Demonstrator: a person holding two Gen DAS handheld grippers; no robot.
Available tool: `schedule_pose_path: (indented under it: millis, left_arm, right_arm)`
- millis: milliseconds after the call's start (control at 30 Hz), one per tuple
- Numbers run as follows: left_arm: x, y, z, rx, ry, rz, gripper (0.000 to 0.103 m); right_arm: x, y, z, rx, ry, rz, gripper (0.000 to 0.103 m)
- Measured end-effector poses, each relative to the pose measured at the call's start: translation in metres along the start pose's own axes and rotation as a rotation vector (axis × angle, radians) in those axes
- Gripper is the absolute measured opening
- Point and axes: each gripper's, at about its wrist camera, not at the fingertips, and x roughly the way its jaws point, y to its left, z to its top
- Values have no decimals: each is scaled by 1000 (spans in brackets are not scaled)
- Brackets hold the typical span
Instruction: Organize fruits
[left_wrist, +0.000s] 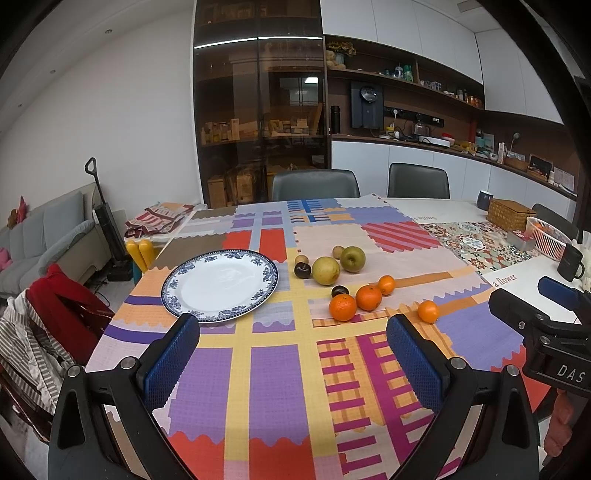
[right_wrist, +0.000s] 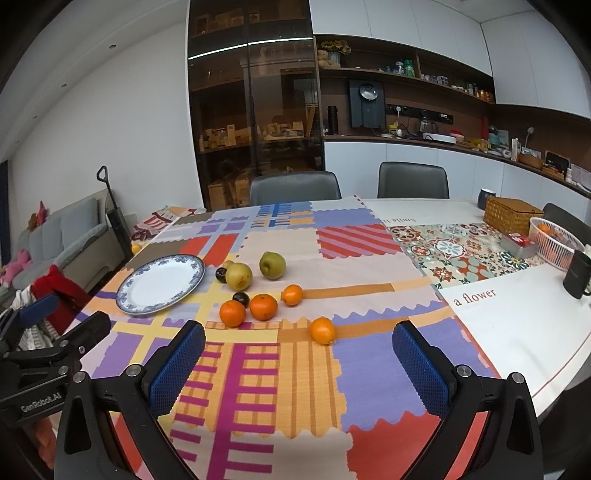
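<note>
A white plate with a blue rim (left_wrist: 219, 284) (right_wrist: 160, 285) lies empty on the patterned tablecloth, left of the fruit. The fruit lies loose on the cloth: two yellow-green pears (left_wrist: 325, 270) (left_wrist: 352, 259) (right_wrist: 239, 276) (right_wrist: 272, 264), several oranges (left_wrist: 342, 307) (left_wrist: 428, 311) (right_wrist: 323, 331) (right_wrist: 232, 313), two dark plums (left_wrist: 301, 270) (right_wrist: 241, 298) and two small brown fruits (left_wrist: 337, 252). My left gripper (left_wrist: 293, 360) is open and empty, just in front of the plate. My right gripper (right_wrist: 299, 363) is open and empty, just in front of the nearest orange.
A woven box (right_wrist: 511, 215), a white wire basket with oranges (right_wrist: 556, 242), a small tin (right_wrist: 519, 244) and a black mug (right_wrist: 577, 275) stand at the right of the table. Two grey chairs (right_wrist: 295, 190) stand behind it. The table's edge curves at the right front.
</note>
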Motion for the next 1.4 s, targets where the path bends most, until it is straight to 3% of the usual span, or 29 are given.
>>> schedule_pose_path:
  millis: [1000,1400]
  left_arm:
    - [0,-2,0,0,-2,-1,103]
    - [17,-7,-7,18,43,-16,103]
  right_arm:
    - [1,1,-1,0,3,6,102]
    - [16,-1,-8,9,46,8,102]
